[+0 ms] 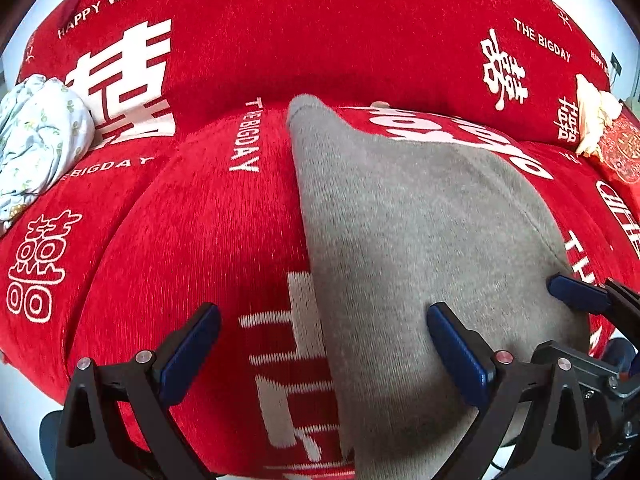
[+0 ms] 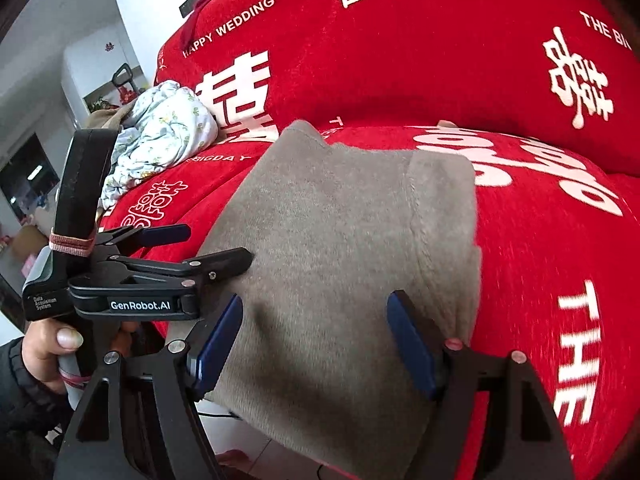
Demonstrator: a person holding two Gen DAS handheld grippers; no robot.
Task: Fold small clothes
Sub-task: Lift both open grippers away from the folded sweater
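Observation:
A grey fleece garment (image 1: 420, 240) lies flat on the red sofa seat (image 1: 208, 220), its near end hanging over the front edge. It also shows in the right wrist view (image 2: 340, 240). My left gripper (image 1: 324, 344) is open, its right finger over the garment's left part and its left finger over the red cover. My right gripper (image 2: 316, 340) is open over the garment's near end. The right gripper's blue fingertips (image 1: 576, 292) show at the garment's right edge. The left gripper (image 2: 208, 246) shows open at the garment's left edge.
A crumpled pale floral cloth (image 1: 36, 136) lies at the sofa's left end, also in the right wrist view (image 2: 160, 132). A cream cloth (image 1: 592, 120) and a red patterned item (image 1: 620, 148) sit at the right end. The red backrest (image 1: 320, 32) rises behind.

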